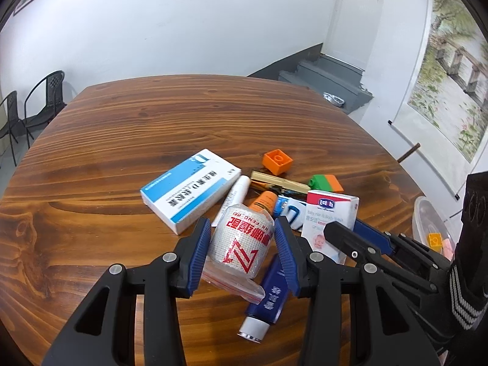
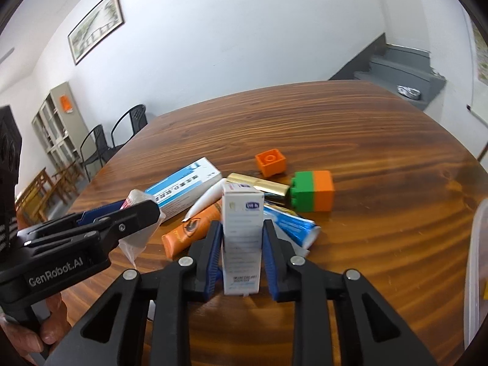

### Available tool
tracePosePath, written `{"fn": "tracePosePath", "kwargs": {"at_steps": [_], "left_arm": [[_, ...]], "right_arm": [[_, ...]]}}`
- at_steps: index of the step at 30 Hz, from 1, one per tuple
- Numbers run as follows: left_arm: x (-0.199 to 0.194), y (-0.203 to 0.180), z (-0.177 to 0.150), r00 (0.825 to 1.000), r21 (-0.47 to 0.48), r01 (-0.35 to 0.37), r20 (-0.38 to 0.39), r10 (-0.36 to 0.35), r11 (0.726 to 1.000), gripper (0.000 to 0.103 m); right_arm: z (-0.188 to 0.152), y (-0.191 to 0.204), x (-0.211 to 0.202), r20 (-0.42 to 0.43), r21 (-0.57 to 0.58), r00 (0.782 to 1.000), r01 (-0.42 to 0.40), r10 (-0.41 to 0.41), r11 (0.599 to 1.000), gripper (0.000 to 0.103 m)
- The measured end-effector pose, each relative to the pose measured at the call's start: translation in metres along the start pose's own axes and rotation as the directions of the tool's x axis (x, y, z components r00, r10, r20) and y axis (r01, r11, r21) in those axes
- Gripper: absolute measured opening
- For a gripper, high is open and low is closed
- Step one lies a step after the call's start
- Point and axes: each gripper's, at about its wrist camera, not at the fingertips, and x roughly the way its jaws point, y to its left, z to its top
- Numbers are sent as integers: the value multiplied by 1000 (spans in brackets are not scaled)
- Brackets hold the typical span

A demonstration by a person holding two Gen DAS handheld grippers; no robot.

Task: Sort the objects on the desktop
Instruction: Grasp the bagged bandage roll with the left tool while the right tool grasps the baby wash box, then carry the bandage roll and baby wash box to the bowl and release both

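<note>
A: Item one, left gripper (image 1: 242, 238). State?

B: Blue pads closed against both sides of a bagged gauze roll (image 1: 242, 242), red print on white mesh. The roll's long axis runs away from the camera, toward the table's far edge; its plastic bag trails back toward the near edge.

A: Beneath it?

B: Dark blue tube (image 1: 268, 296), white cap toward the near edge, long axis roughly parallel to the roll.

A: Item two, right gripper (image 2: 242, 253).

B: Clamped on a white baby-wash box (image 2: 242, 238), upright, long axis vertical, narrow face to the camera. Whether its base touches the wooden table (image 2: 366, 158) cannot be told.

A: Outward from there?

B: Orange tube (image 2: 190, 228) and blue-white tube (image 2: 289, 222) lying flat just behind the box; a blue-and-white medicine box (image 1: 190, 189) flat, left of the cluster; a gold bar-shaped pack (image 1: 279, 181) lying crosswise. Beyond, an orange brick (image 2: 270, 161), studs up, and a green-orange brick stack (image 2: 311, 190) on its side.

A: Right edge?

B: Clear plastic container (image 1: 422, 213), yellow brick (image 1: 435, 239) inside.
</note>
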Motion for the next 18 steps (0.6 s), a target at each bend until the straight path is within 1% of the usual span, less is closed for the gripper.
{"fn": "tracePosePath", "kwargs": {"at_steps": [4,10,13,18], "left_arm": [[-4,-6,-1,1000,18,13,13,-13,1000,47],[-6,-9,-3,1000,24,25,15,-25,999,47],[-6,-11,-6,999,27,38,11,-38,999,47],[-7,-21,-11,998,48,64,7,-64,997,47]], "right_arm": [[-1,-2,-4,8,14,1000,6,-7,1000,28],[-6,7,-8,16,-9,1000,12,-11,1000,28],[-7,4,-16,41,23,999,12,-12,1000,28],[-11,-4,-35,83,76,995,43,-49,996,28]]}}
